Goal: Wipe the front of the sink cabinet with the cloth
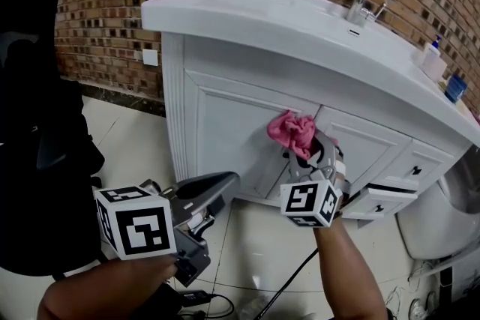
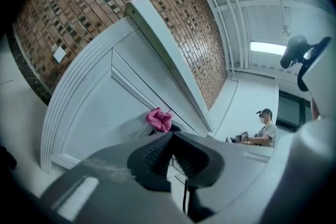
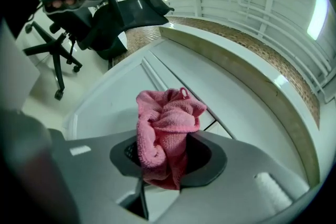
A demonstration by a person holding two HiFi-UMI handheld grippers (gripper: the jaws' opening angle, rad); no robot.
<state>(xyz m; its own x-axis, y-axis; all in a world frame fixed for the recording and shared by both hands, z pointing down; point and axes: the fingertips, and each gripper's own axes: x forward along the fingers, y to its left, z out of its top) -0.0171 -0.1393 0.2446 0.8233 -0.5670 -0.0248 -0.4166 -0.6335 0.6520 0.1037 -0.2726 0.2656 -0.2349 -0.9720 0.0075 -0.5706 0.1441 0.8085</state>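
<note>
Your left gripper [image 1: 227, 182] hangs low with jaws closed on nothing, while your right gripper [image 1: 304, 154] pinches the bunched cloth [image 1: 291, 131] at the cabinet [image 1: 217, 124] front, where hard dragging could pull it free.

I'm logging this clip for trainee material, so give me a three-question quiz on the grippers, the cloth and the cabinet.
1. True or false: the left gripper holds the cloth.
2. Multiple choice: the cloth is A) blue, B) pink, C) white.
3. Fill in: the right gripper holds the cloth up to the sink cabinet's ____.
Key: 1 false, its jaws are shut on nothing; 2 B; 3 front.
</note>
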